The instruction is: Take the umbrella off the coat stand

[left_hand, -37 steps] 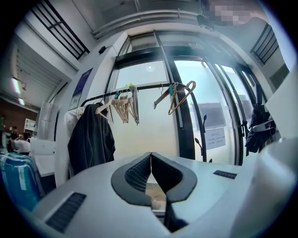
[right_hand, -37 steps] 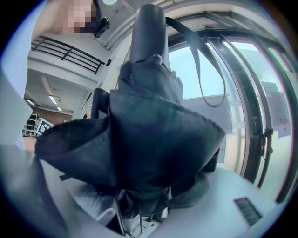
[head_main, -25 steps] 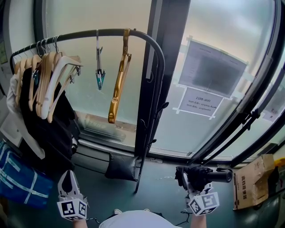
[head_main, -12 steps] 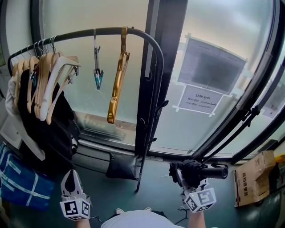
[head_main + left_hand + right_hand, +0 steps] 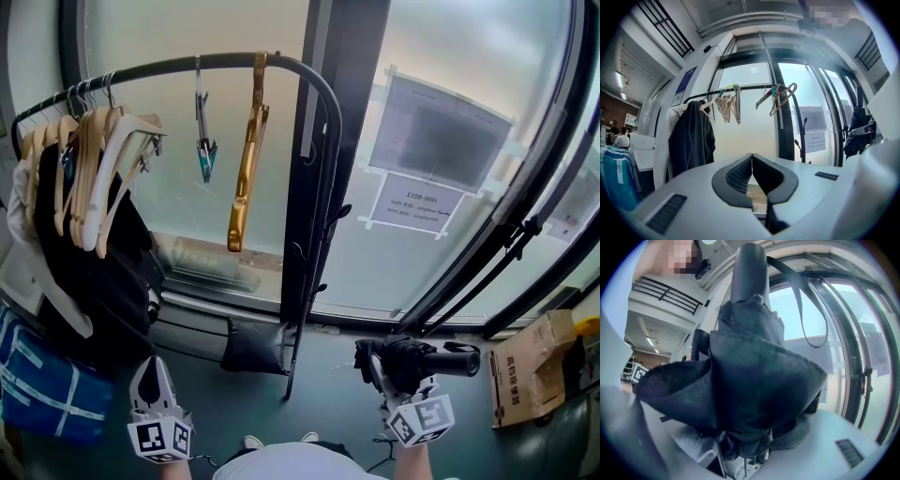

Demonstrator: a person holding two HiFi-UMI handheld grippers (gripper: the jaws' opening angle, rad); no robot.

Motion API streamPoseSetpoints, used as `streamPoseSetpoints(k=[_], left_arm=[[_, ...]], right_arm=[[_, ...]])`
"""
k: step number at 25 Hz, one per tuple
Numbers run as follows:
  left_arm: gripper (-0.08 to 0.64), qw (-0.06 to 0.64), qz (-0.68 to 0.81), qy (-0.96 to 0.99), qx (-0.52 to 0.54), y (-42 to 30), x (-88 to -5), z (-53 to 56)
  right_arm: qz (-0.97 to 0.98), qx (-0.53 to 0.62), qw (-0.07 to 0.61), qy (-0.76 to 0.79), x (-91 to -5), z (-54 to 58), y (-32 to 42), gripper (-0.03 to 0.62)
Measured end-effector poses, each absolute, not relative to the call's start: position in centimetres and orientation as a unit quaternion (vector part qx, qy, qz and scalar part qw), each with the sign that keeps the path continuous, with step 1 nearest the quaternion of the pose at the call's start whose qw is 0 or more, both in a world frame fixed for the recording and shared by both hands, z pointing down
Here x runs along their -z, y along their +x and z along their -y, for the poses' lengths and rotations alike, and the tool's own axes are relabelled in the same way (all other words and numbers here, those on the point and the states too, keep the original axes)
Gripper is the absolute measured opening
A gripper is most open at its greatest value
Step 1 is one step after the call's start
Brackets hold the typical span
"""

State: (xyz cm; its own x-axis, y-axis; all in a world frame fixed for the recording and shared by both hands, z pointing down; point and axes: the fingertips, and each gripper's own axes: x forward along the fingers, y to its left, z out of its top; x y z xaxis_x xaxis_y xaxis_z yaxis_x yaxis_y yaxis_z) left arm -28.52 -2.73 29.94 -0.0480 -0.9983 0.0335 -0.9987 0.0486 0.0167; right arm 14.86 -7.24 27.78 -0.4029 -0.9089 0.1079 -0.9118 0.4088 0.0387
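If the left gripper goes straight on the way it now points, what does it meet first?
Most likely the pale window pane. The left gripper, jaws together, aims between the black coat and the dark post. Depth is hard to judge, but nothing nearer shows in that line.

We count one coat stand [image 5: 317, 169], one black umbrella [image 5: 422, 361] and one black coat [image 5: 94, 272]. One gold hanger [image 5: 246, 159] and one clip hanger [image 5: 203, 141] hang alone. The wooden hangers [image 5: 94, 169] sit too close together to count. We see two paper signs [image 5: 439, 131], one cardboard box [image 5: 525, 370], one left gripper [image 5: 150, 367] and one right gripper [image 5: 384, 367].
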Motion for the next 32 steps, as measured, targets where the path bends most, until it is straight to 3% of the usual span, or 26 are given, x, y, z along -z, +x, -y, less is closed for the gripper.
streamPoseSetpoints(k=[32], left_arm=[[0.023, 0.03, 0.686, 0.727, -0.022, -30.2, -31.2, 0.6]], right_arm=[[0.819, -0.033, 0.057, 0.57, -29.5, 1.9, 11.8, 0.255]])
